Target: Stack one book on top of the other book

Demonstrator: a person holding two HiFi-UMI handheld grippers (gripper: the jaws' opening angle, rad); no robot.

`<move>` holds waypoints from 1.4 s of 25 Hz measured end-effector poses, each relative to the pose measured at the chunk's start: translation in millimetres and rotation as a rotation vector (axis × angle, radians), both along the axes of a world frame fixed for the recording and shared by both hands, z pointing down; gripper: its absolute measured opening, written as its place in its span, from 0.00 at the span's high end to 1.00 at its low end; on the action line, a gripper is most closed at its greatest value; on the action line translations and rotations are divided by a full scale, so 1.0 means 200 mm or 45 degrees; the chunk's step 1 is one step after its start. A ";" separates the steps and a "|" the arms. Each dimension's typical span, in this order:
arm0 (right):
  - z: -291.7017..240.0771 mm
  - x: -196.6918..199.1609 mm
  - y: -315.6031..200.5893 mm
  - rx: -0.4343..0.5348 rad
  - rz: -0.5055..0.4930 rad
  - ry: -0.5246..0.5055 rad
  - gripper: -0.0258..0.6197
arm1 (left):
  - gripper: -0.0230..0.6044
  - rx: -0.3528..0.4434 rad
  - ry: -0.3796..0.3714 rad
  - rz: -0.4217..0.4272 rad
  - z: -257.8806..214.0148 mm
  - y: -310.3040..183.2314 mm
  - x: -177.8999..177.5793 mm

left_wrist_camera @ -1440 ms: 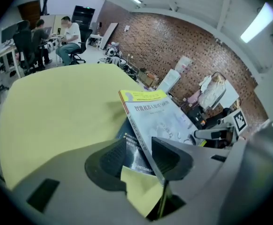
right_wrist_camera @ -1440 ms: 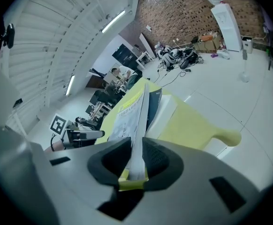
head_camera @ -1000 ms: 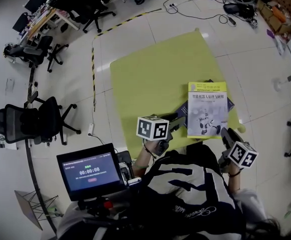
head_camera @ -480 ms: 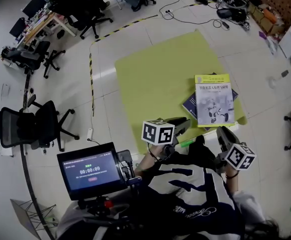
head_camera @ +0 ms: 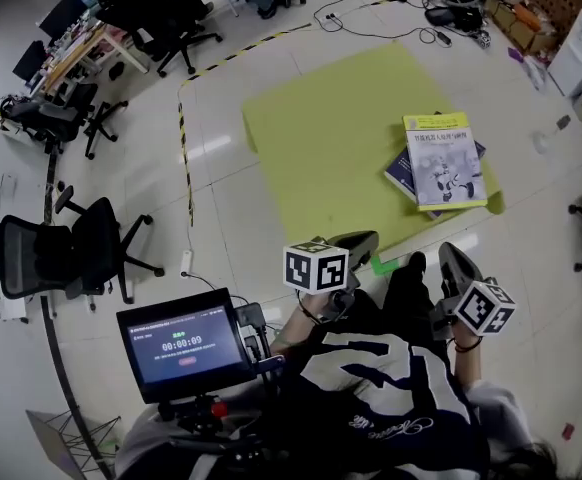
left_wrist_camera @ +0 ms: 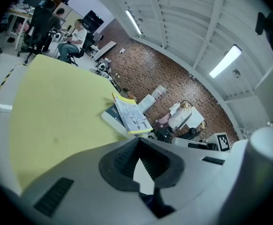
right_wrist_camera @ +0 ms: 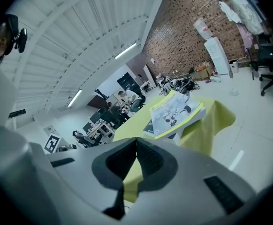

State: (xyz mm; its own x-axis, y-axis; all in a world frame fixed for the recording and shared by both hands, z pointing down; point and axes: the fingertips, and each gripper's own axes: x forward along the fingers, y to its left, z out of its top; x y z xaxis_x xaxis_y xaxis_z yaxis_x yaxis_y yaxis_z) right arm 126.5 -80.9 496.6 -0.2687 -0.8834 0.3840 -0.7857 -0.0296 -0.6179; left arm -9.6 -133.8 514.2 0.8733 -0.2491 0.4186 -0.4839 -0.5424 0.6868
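A yellow-covered book (head_camera: pixel 447 161) lies on top of a dark blue book (head_camera: pixel 401 176), near the right corner of the yellow-green table (head_camera: pixel 321 138). Both grippers hang off the table's near edge, close to the person's body and well away from the books. My left gripper (head_camera: pixel 359 242) is shut; its jaws have just been closing with nothing between them. My right gripper (head_camera: pixel 453 264) has likewise just closed on nothing. The left gripper view shows the shut jaws (left_wrist_camera: pixel 137 142) below the distant yellow book (left_wrist_camera: pixel 129 118). In the right gripper view the stack (right_wrist_camera: pixel 176 111) lies beyond the shut jaws (right_wrist_camera: pixel 136 142).
Black office chairs (head_camera: pixel 71 243) stand on the floor at the left, and yellow-black tape (head_camera: pixel 184 138) runs along the floor there. A small screen (head_camera: pixel 181 343) sits at the person's chest. Cables and boxes (head_camera: pixel 451 13) lie behind the table. A green mark (head_camera: pixel 384 264) is on the floor.
Both grippers have drawn back from the books towards the person, off the table's edge. Their jaws have gone from open to shut. The stacked books stay put.
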 end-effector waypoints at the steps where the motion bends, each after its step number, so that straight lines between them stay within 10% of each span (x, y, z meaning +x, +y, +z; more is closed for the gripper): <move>1: -0.01 -0.02 0.03 0.003 -0.003 0.005 0.96 | 0.96 0.007 0.006 0.010 0.00 0.04 -0.01; 20: -0.13 -0.15 0.54 0.041 -0.101 0.028 0.96 | 0.96 0.003 0.120 0.053 -0.13 0.59 0.13; 35: -0.10 -0.07 1.43 0.014 -0.244 0.023 0.96 | 0.96 0.027 0.038 -0.039 -0.14 1.55 0.29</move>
State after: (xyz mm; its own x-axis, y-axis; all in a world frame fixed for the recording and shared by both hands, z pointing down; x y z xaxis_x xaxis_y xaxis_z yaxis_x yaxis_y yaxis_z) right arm 113.1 204.7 475.7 -0.4254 -0.8211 0.3805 -0.7872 0.1283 -0.6033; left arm 49.3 175.5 486.3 0.8772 -0.2843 0.3869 -0.4799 -0.5420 0.6899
